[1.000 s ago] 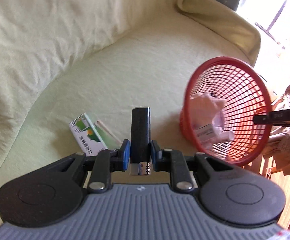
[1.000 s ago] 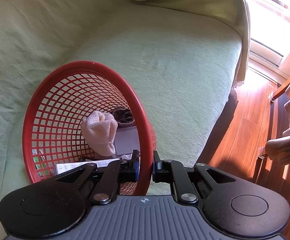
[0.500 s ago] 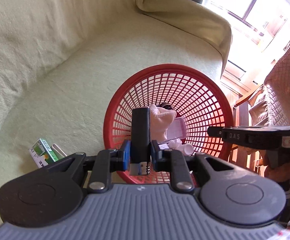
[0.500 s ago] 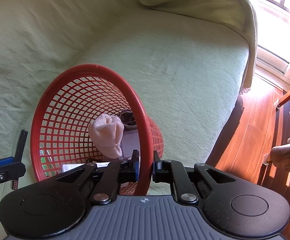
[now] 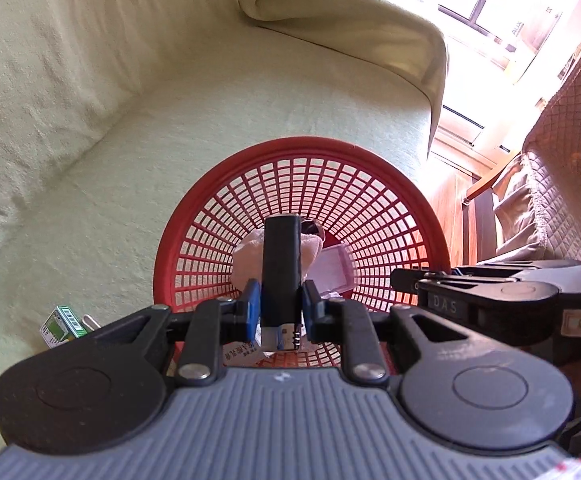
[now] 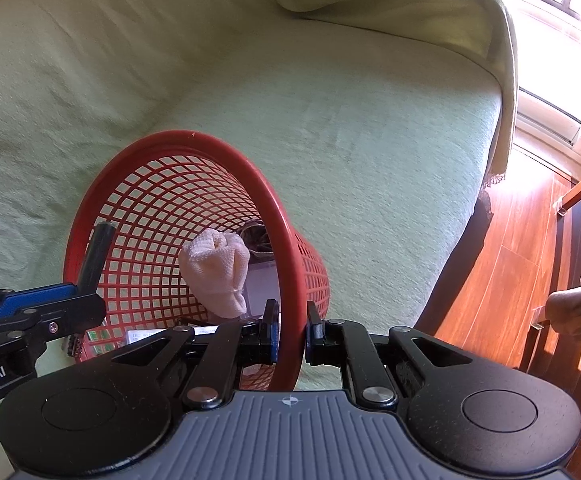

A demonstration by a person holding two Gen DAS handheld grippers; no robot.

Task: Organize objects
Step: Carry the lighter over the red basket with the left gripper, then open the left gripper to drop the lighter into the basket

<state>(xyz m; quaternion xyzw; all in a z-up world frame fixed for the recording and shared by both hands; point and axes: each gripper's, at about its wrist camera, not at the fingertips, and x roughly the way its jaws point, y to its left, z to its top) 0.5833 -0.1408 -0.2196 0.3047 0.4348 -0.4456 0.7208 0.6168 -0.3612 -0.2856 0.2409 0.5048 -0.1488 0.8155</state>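
My left tool (image 5: 280, 308) grips a black stick-shaped device (image 5: 281, 268) over the red basket (image 5: 370, 168), while my right tool (image 6: 292, 330) pinches the basket's rim and tips its mouth toward me.

I judge this the drop-off step: the device hangs above the open mouth, so next I would need to lower it a little past the rim and part the left jaws, holding the right grip firm so the basket does not roll. Inside lie a pale rolled cloth (image 6: 215, 272), a clear packet (image 5: 332, 270) and some printed paper. A small green box (image 5: 60, 322) waits outside on the sofa (image 6: 370, 128), draped in a pale green cover; beyond its edge are wooden floor (image 6: 502, 260) and a bright window (image 5: 502, 4).
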